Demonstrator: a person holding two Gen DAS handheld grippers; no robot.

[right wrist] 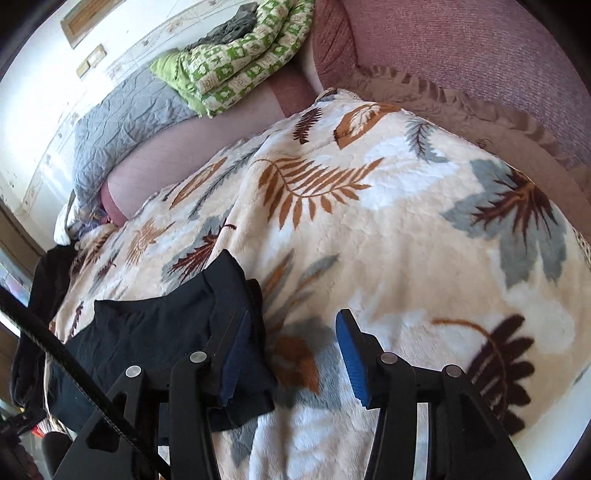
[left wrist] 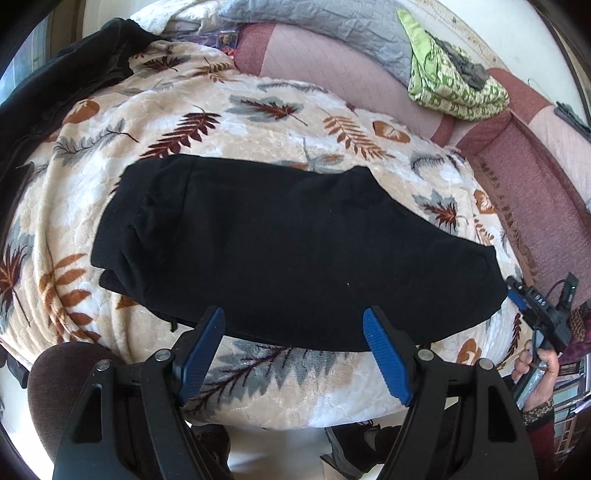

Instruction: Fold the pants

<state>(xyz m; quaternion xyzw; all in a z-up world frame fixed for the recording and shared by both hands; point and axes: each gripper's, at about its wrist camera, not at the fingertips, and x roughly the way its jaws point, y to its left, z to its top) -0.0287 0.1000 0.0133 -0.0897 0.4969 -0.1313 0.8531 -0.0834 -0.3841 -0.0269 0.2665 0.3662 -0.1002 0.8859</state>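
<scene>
The black pants [left wrist: 288,243] lie folded flat on the leaf-print blanket [left wrist: 258,122], with the ribbed waistband at the left. My left gripper [left wrist: 293,314] is open and empty, hovering over the pants' near edge. My right gripper [right wrist: 291,325] is open and empty just above the blanket [right wrist: 406,229], with the right end of the pants [right wrist: 159,325] under and beside its left finger [right wrist: 236,350]. The right gripper also shows in the left wrist view [left wrist: 543,310] at the pants' right end, held by a hand.
A pink sofa back [left wrist: 332,70] runs behind the blanket. A green patterned cloth [left wrist: 454,85] and a grey quilt [left wrist: 325,26] lie on it. Another dark garment [left wrist: 62,74] is heaped at the far left. A brown chair seat [left wrist: 62,380] sits near left.
</scene>
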